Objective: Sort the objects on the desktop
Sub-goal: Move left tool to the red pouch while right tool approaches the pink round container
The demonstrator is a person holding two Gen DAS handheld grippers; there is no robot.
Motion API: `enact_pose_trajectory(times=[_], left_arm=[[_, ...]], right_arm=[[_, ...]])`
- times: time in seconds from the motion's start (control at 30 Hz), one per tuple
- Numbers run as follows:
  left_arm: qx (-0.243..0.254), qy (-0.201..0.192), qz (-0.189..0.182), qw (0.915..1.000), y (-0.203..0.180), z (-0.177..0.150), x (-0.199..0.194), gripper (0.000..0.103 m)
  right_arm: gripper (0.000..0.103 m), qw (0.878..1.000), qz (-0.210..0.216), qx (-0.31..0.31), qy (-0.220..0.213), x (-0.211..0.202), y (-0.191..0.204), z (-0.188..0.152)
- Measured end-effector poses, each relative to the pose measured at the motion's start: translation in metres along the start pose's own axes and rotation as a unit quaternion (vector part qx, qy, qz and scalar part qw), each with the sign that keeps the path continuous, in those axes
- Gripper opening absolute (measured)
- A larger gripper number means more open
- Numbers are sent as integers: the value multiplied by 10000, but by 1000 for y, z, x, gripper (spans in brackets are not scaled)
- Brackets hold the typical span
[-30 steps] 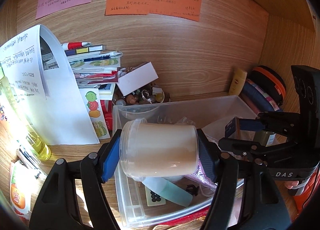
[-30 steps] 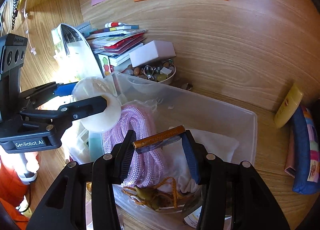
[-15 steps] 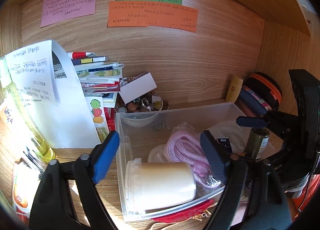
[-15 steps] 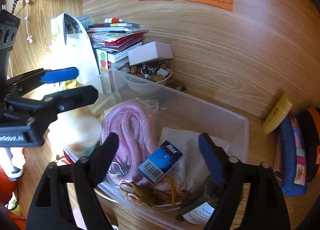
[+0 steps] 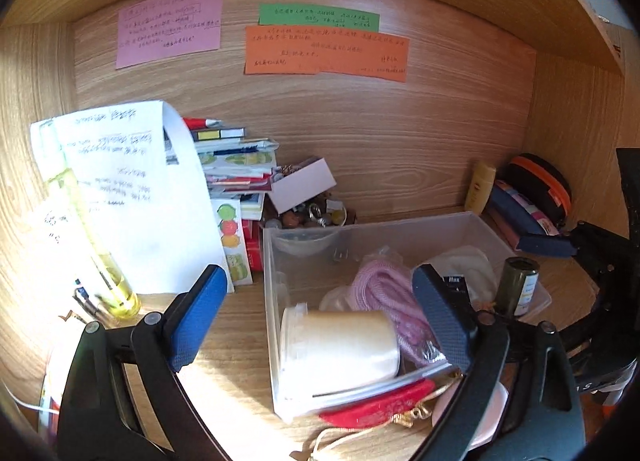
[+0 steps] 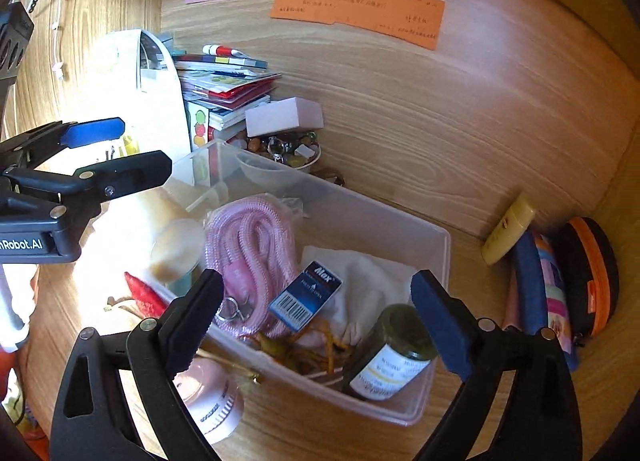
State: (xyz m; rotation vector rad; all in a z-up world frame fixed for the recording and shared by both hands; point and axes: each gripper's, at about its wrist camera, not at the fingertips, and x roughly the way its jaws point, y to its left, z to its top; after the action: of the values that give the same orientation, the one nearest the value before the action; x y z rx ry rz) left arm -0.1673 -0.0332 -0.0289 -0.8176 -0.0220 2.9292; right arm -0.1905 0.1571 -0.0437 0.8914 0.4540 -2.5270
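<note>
A clear plastic bin (image 5: 400, 223) (image 6: 436, 261) sits on the wooden desk. Inside it lie a cream jar (image 5: 340, 345) (image 6: 176, 249) on its side, a pink rope coil (image 5: 384, 293) (image 6: 252, 245), a blue Max box (image 6: 306, 295), a white cloth (image 6: 372, 285) and a dark glass bottle (image 5: 518, 287) (image 6: 392, 353). My left gripper (image 5: 320, 321) is open and empty, above the bin's near left end. My right gripper (image 6: 316, 317) is open and empty over the bin's near side. Each gripper shows in the other's view, the right (image 5: 568, 245) and the left (image 6: 120, 149).
A stack of books (image 5: 236, 165), curled white paper (image 5: 132, 197) and a yellow bottle (image 5: 100, 257) stand left. A bowl of trinkets (image 6: 284, 149) with a white box (image 6: 284, 117) sits behind the bin. Pouches (image 6: 560, 285) and a yellow tube (image 6: 508, 229) lie right. A red tassel (image 5: 380, 405) and pink device (image 6: 212, 397) lie in front.
Both grippers opened: the left let go of the cream jar and the right let go of the blue box, both now in the bin. Both grippers have pulled back and up.
</note>
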Motion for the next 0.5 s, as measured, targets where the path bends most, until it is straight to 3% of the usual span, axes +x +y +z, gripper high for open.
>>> enact_pose_trajectory(times=[0.5], left_arm=[[71, -123, 135, 9998, 11, -30, -50, 99]], right_arm=[[94, 9998, -127, 45, -129, -43, 29, -26]])
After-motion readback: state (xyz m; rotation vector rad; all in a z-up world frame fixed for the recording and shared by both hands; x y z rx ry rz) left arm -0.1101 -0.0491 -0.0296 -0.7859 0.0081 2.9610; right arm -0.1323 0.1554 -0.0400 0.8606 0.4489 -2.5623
